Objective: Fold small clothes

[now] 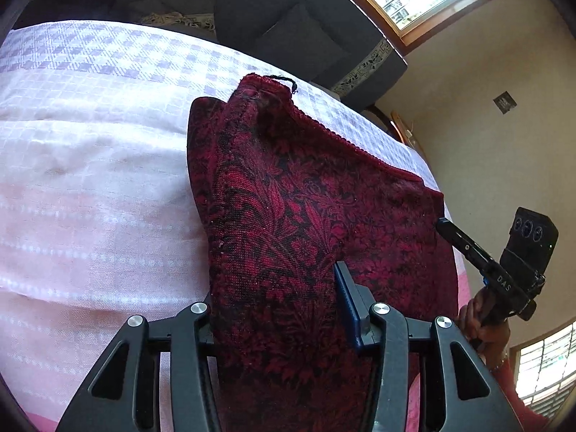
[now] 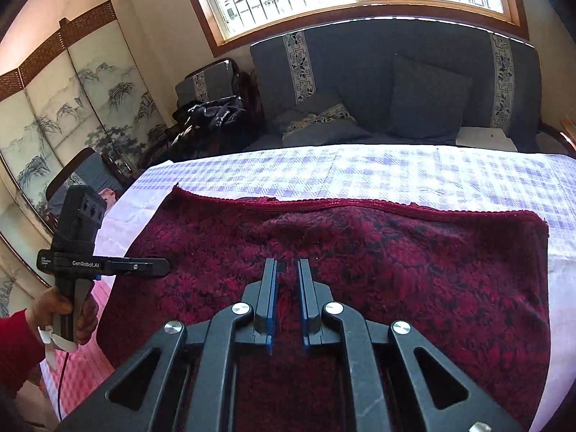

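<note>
A dark red cloth with a black floral pattern [image 2: 360,262] lies spread on the checked bedspread [image 2: 360,172]. In the left wrist view the cloth [image 1: 306,216] fills the gap between my left gripper's jaws, with its left edge raised and draped over the left finger. Only the right finger [image 1: 347,302] shows, so the left gripper [image 1: 280,295] looks open around the cloth's left edge. It also shows in the right wrist view [image 2: 158,266] at the cloth's left edge. My right gripper [image 2: 287,270] hovers over the cloth's middle, fingers a narrow gap apart, holding nothing.
A grey sofa with cushions [image 2: 396,100] stands behind the bed under a window. A painted folding screen [image 2: 72,100] and a pile of dark clothes [image 2: 212,115] are at the left. The bedspread's pink-white part [image 1: 90,180] stretches left of the cloth.
</note>
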Demonstrator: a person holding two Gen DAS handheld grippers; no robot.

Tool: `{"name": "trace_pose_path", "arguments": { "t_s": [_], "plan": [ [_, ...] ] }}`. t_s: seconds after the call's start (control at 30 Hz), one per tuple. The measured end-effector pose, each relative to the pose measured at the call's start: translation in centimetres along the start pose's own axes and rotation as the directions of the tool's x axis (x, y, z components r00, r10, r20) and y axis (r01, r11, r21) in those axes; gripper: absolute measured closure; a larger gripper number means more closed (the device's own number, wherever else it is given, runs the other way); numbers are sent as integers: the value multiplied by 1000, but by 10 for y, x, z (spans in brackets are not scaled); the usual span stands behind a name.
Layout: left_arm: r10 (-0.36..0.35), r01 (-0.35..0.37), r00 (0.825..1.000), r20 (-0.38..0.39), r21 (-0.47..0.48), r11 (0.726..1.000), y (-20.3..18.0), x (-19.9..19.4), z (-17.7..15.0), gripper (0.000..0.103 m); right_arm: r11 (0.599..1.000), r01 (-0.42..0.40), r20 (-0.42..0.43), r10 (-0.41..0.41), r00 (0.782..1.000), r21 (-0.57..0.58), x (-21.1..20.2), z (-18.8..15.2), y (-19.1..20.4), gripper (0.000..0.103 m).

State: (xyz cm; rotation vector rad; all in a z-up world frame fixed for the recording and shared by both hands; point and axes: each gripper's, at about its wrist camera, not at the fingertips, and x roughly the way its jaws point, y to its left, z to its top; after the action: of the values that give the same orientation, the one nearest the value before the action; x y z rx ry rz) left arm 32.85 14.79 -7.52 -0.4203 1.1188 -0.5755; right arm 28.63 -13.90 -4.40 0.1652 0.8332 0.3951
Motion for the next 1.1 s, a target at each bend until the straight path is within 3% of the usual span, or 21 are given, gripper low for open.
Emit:
{"name": "trace_pose_path", "arguments": {
  "t_s": [0.1, 0.13, 0.23, 0.37, 0.6, 0.83, 0.9, 0.93, 1.1],
  "plan": [
    [39, -38, 999, 17, -22, 999, -11, -4, 0, 62, 995, 61, -105, -53, 993, 76, 42, 4, -16, 96],
    [40, -39, 999, 23, -32, 999, -15, -9, 0, 65, 990, 45, -148, -25, 989, 131, 54, 1, -25, 98],
    [20, -19, 999, 27, -53, 998, -31, -24, 0, 72, 972, -2, -179, 45, 983, 234, 62, 2, -38, 101],
    [7, -7, 1000, -9, -21, 1000, -76, -41, 3, 79, 972, -11, -202, 60, 978, 237, 66, 4, -40, 103],
    [32, -31, 996, -87, 11, 999, -148, -39, 8, 80, 910, -128, -166, 207, 964, 394, 68, -5, -68, 103],
    [16, -14, 991, -132, 16, 1000, -214, -13, 14, 80, 870, -184, -133, 271, 953, 458, 62, -10, -79, 103],
    [23, -20, 989, -144, 25, 1000, -231, -3, 14, 80, 849, -219, -100, 301, 948, 482, 53, -12, -83, 101],
    [20, -17, 989, -148, 19, 1000, -238, 2, 13, 80, 843, -234, -79, 309, 948, 483, 46, -14, -85, 95],
    [-18, 10, 989, -148, -54, 998, -262, 29, 11, 80, 818, -289, 3, 331, 943, 497, 5, -29, -101, 95]
  ]
}}
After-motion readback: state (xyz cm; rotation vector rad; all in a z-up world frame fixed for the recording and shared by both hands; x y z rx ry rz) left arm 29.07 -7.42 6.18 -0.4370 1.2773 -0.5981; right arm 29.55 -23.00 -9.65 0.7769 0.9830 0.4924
